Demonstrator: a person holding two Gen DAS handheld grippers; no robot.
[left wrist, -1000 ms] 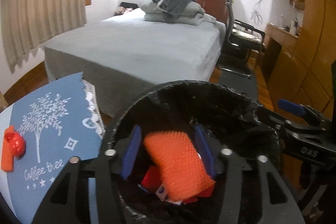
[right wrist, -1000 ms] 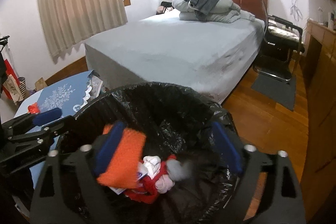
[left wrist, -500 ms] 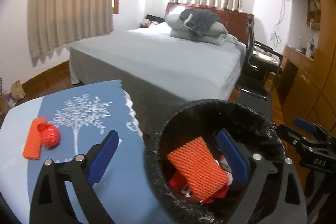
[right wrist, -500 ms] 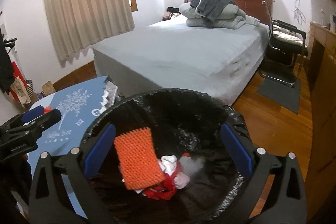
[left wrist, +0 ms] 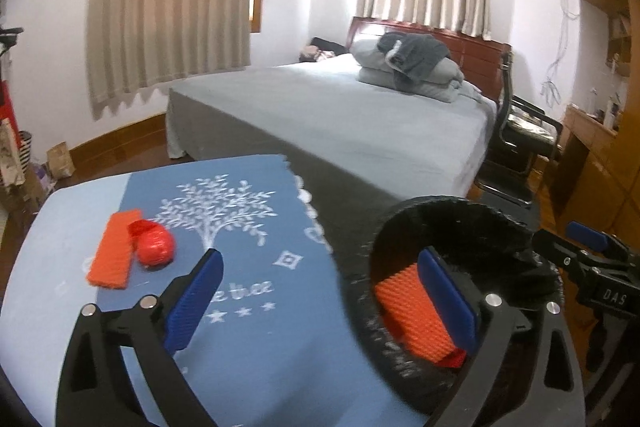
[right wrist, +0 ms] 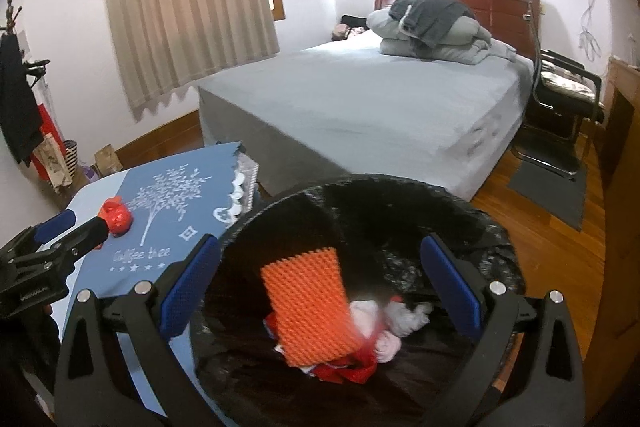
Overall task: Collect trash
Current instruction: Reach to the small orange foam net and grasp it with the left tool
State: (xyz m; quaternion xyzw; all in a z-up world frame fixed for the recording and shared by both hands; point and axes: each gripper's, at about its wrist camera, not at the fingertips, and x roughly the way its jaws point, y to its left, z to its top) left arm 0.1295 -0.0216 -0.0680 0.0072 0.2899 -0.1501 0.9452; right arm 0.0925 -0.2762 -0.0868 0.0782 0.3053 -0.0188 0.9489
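The blue cloth (left wrist: 240, 307) on the bench (left wrist: 52, 247) reads "Coffee tree". The left wrist view alone shows a ridged orange pad (left wrist: 114, 255) touching a red crumpled wrapper (left wrist: 154, 247) on it. The right wrist view alone shows white and red scraps beneath another orange pad (right wrist: 310, 307) inside the black-lined bin (right wrist: 400, 195). Left tool (left wrist: 324, 301) has just been opening, wide, empty; right tool (right wrist: 320, 283) wide, empty

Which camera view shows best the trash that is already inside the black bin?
The right wrist view: it looks straight into the bin, showing the orange mesh sleeve and the crumpled white and red scraps. The left wrist view shows only part of the sleeve behind a blue pad.
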